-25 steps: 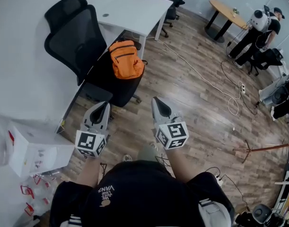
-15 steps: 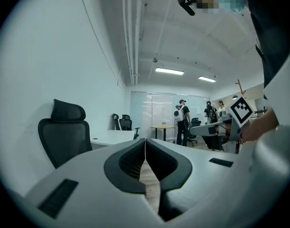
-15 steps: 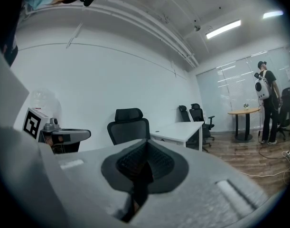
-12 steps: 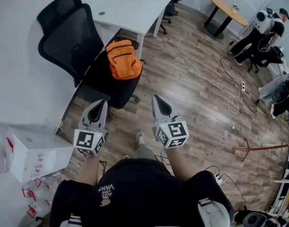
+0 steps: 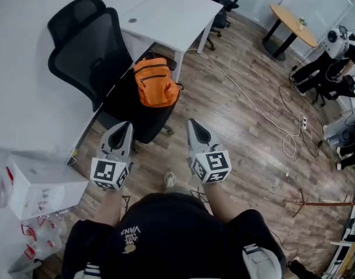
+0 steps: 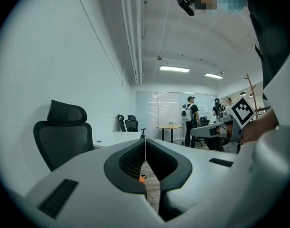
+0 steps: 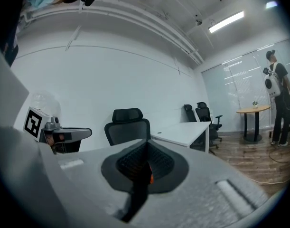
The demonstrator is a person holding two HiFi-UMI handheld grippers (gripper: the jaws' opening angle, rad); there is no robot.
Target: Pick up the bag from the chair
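Observation:
An orange bag (image 5: 156,81) rests upright on the seat of a black office chair (image 5: 101,57) beside the white desk. A sliver of the orange bag (image 6: 142,178) shows through the left jaws, and the orange bag (image 7: 151,178) shows likewise through the right jaws. My left gripper (image 5: 128,126) is held low, short of the chair's seat, shut and empty. Just right of it, my right gripper (image 5: 192,124) is also shut with nothing in it, below the bag.
A white desk (image 5: 171,16) stands behind the chair. A white box (image 5: 40,186) sits on the surface at the left. A cable (image 5: 253,100) runs across the wood floor. A round wooden table (image 5: 293,23) and a person (image 5: 334,54) are at the far right.
The view has shifted slightly; the chair and bag sit a little lower and to the right in the frame. Both grippers have stayed shut in about the same places.

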